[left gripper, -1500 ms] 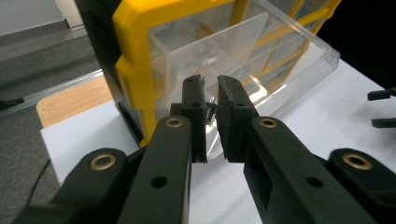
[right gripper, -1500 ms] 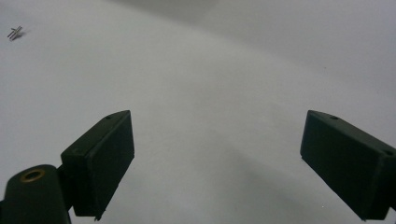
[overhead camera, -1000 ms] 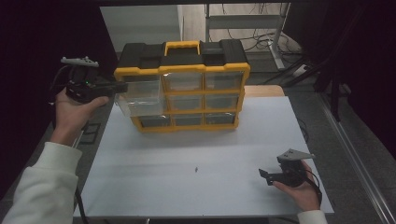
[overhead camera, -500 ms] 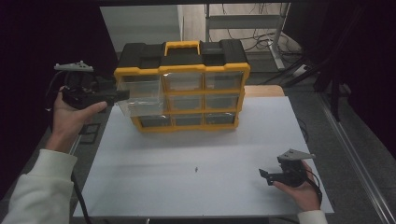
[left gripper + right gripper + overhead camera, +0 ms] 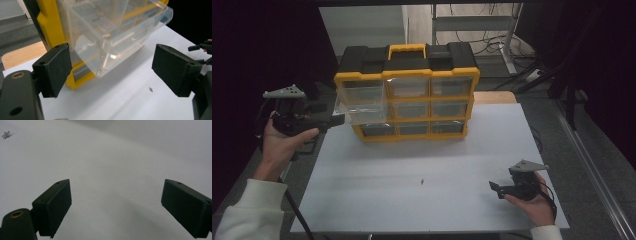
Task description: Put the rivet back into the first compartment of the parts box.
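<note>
The clear drawer (image 5: 360, 107) sticks out toward the left from the left column of the yellow organizer box (image 5: 412, 95), which stands at the far side of the white table (image 5: 437, 200). Its long axis goes left to right, the same line on which it slides. The left gripper (image 5: 337, 119) is just at the drawer's free end, at the table's left edge. Its jaws have just been opening and now stand wide apart; in the left gripper view the drawer's (image 5: 110, 32) near corner lies ahead of and between the two pads (image 5: 53, 70), but they do not press on it. So the drawer is released, half pulled out.

The right gripper (image 5: 493, 187) rests low at the near right of the table, far from the box, with its jaws also wide and nothing between them. A small metal part (image 5: 422, 181), perhaps a screw, lies on the table between the two hands, nearer to the right one.

I judge that any next move on the drawer belongs to the left hand, because it is much closer, and must follow the left-right sliding line.
</note>
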A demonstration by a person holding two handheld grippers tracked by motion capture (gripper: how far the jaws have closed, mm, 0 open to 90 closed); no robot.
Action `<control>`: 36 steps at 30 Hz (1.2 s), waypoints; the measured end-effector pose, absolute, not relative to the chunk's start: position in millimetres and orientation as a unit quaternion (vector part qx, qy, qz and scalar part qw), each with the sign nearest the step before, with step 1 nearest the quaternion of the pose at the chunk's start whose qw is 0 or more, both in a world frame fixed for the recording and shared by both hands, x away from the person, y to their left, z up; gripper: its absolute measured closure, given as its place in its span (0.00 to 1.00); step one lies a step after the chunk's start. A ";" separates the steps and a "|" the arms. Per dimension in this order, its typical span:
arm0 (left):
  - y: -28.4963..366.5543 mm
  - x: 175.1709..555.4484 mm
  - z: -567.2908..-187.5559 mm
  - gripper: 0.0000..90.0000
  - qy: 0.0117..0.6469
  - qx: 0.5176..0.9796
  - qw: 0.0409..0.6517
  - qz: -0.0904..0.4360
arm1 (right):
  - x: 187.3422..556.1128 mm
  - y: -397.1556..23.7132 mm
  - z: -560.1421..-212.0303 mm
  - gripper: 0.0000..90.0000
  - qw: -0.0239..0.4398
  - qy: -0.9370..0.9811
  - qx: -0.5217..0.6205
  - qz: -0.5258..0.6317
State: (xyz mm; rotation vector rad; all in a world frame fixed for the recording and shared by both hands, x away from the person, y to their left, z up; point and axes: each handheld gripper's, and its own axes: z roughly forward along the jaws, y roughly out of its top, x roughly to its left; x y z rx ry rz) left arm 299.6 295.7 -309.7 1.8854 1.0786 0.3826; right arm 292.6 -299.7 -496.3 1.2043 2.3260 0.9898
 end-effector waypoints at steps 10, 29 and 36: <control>294.0 289.5 -351.2 0.18 0.440 0.775 0.429 0.147 | 292.5 -298.8 -496.9 0.11 0.169 0.819 0.425 0.346; 253.0 282.4 -446.5 0.19 0.441 0.807 0.381 0.095 | 291.9 -298.1 -496.8 0.11 0.170 0.819 0.423 0.347; 224.0 285.3 -465.2 0.19 0.424 0.826 0.363 0.078 | 292.1 -298.0 -497.0 0.11 0.170 0.820 0.424 0.345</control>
